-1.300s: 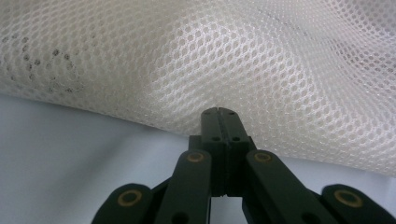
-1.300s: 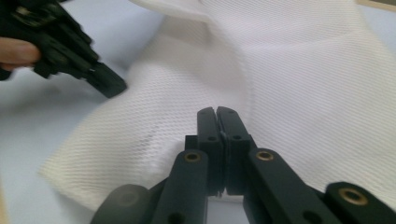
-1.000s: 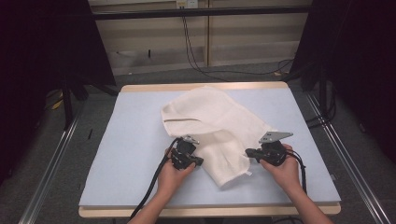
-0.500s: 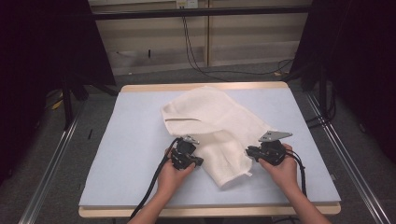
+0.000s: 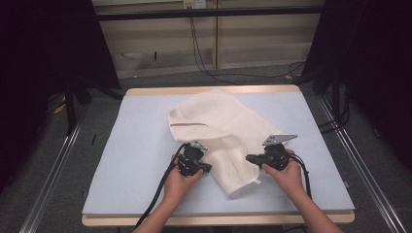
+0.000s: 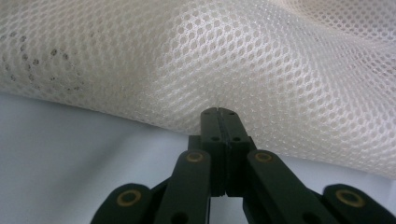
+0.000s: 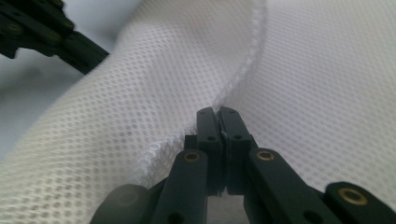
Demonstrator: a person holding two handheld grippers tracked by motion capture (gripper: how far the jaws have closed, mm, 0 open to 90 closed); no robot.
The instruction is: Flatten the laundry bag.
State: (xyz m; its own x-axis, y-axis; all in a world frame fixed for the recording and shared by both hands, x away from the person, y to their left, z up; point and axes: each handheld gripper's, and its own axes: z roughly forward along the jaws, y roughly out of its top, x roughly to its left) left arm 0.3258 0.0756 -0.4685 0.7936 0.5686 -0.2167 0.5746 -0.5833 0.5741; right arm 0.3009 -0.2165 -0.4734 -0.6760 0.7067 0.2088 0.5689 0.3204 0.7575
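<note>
Cream-white mesh fabric piece (image 5: 221, 133), crumpled and partly folded, lies on the pale blue padded surface (image 5: 131, 160) with a wooden rim, roughly mid-surface, its narrow end reaching toward the person. Left hand-held gripper (image 5: 206, 167) sits at the left edge of that near end; in the left gripper view its jaws are pressed together, tips (image 6: 218, 112) right at the fabric's (image 6: 243, 60) lower edge, seemingly pinching it, pale surface (image 6: 70, 154) below. Right hand-held gripper (image 5: 250, 158) sits at the right edge of the same end, grey three-cornered plate (image 5: 279, 139) on top; its jaws have just been closing, and in the right gripper view they stand together on the fabric's stitched hem (image 7: 233, 88), gripper tips (image 7: 218, 112) clamped on that edge. The other gripper's black jaws (image 7: 56, 37) show at upper left there, across the raised mesh fold. Both hands (image 5: 180, 182) hold the tools low, near the surface, with black cables (image 5: 158, 194) trailing toward the person.
</note>
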